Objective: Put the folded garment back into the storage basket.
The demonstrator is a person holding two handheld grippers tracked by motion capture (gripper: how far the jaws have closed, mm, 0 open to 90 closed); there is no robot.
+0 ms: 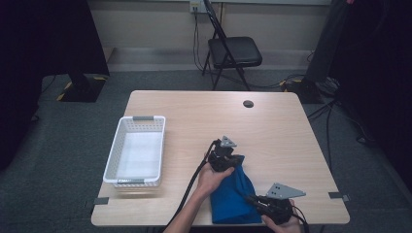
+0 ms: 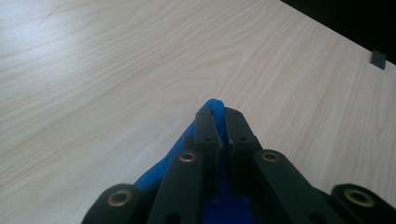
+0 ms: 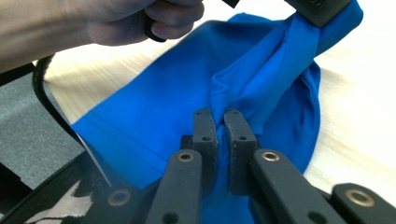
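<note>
- Blue cloth [image 1: 233, 196] lies at the table's [image 1: 272, 126] near edge, right of the white basket [image 1: 136, 150].
- Left gripper [image 1: 232, 162] and right gripper [image 1: 252, 200] each clamp a fold of it.
- Bare tabletop stretches beyond.

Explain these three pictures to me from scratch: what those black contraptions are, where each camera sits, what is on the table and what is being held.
There is no robot here. A person holds a hand-held gripper in each hand; each has two black fingers that pinch together.

The high view looks down from above the person's side of the wooden table. It shows the left gripper and the right gripper over a blue cloth, with a white basket standing apart to the left.

The other two pictures come from small cameras riding on the grippers, looking along their fingers. In the left gripper view, the fingers are shut on a pinch of the cloth. In the right gripper view, that gripper's fingers are shut on another fold, and the person's left hand shows at the top.
</note>
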